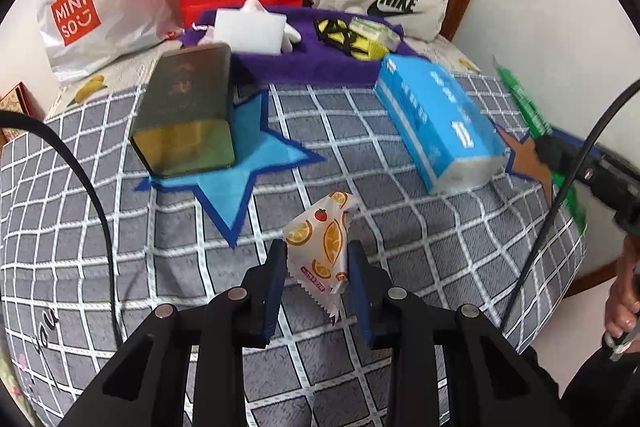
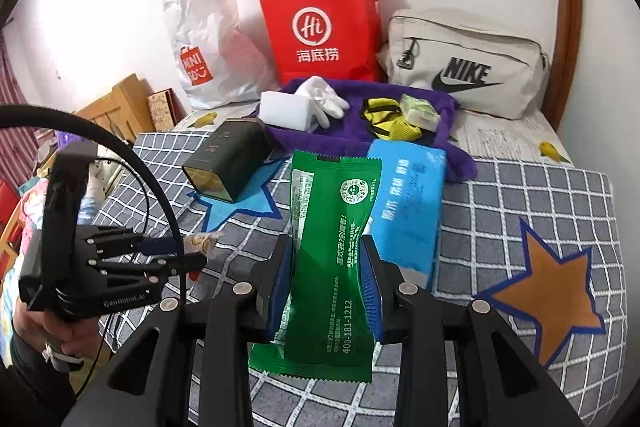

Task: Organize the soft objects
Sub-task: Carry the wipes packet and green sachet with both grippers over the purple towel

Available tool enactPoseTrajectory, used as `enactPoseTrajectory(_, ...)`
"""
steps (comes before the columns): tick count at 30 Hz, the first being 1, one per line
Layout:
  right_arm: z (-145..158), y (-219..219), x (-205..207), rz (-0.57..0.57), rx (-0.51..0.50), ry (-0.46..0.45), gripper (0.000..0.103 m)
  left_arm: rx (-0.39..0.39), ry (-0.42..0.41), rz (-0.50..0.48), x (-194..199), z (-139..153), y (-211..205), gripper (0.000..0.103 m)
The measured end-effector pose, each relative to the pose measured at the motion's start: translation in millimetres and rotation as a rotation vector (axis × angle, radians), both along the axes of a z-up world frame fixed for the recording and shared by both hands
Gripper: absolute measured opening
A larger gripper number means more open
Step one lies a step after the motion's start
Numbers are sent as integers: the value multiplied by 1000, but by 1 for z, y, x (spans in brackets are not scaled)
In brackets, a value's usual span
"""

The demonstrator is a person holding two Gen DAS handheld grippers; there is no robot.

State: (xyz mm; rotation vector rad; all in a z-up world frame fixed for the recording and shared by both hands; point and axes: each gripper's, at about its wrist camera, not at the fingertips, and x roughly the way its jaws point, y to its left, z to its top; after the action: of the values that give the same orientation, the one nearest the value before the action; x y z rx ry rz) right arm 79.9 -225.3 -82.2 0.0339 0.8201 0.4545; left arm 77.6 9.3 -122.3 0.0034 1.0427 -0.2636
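My left gripper [image 1: 316, 259] is shut on a small white snack packet [image 1: 320, 239] printed with orange slices, held above the checked bedcover [image 1: 400, 267]. In the right wrist view my right gripper [image 2: 326, 267] is shut on a long green packet [image 2: 340, 227], which stands upright between the pads and is pinched at its middle. A blue tissue pack [image 2: 408, 211] lies on the cover just behind it. At the back a purple towel [image 2: 360, 131] holds a white sponge [image 2: 286, 111], a white glove [image 2: 324, 95], a yellow strap item [image 2: 386, 123] and a small pale green pack [image 2: 418, 111].
A dark tin box [image 1: 188, 107] lies on a blue star patch [image 1: 240, 179]; an orange star patch [image 2: 548, 295] is at the right. A white Miniso bag [image 2: 204, 47], a red paper bag [image 2: 320, 31] and a beige Nike pouch [image 2: 464, 63] line the wall. Cables trail at the left.
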Motion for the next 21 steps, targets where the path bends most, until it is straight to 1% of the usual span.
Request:
enactPoseTrajectory(3, 0, 3, 7, 13, 5, 4, 33, -16, -18, -6, 7, 11, 2, 29)
enactPoseTrajectory(9, 4, 0, 23, 26, 32, 10, 33, -24, -56, -14, 23, 32, 4, 29)
enactPoseTrajectory(12, 5, -2, 34, 28, 39, 14, 33, -48, -65, -15, 38, 41, 8, 29)
enactPoseTrajectory(21, 9, -7, 78, 40, 43, 20, 33, -59, -110, 0, 90, 62, 22, 29)
